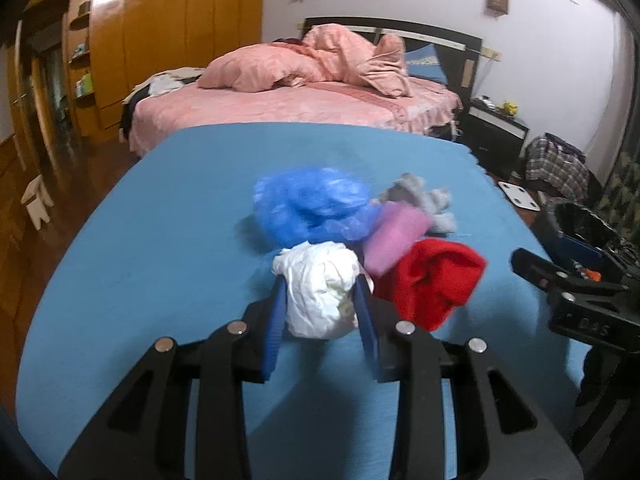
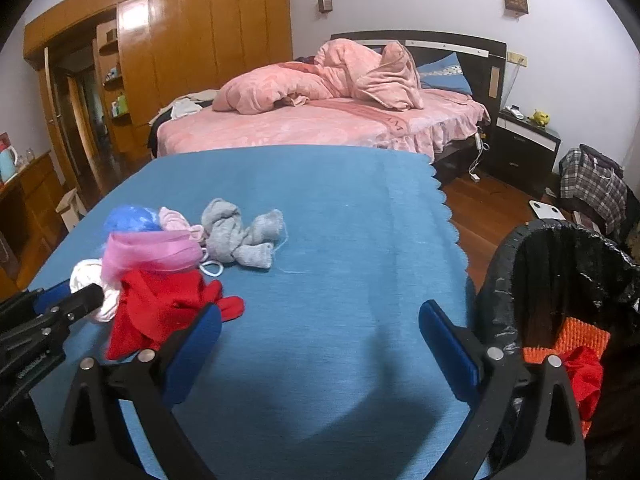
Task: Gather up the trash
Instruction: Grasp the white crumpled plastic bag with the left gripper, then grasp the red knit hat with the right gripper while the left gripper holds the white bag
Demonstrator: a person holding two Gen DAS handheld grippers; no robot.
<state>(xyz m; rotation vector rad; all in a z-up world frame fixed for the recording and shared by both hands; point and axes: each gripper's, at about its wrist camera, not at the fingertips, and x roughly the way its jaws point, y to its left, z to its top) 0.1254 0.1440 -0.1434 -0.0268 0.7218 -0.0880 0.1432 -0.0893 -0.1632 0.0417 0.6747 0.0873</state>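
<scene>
A crumpled white plastic wad [image 1: 320,288] is pinched between the blue ribbed pads of the left gripper [image 1: 323,280] on the blue cloth [image 1: 160,240], touching a red fabric piece [image 1: 434,280]. Right of that cloth, a black-lined bin [image 2: 560,264] is seen. The right gripper [image 2: 320,320] is spread wide, empty.

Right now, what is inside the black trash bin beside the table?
Inside the black trash bin lie an orange knitted cloth and a red cloth. The bottom under them is hidden.
</scene>
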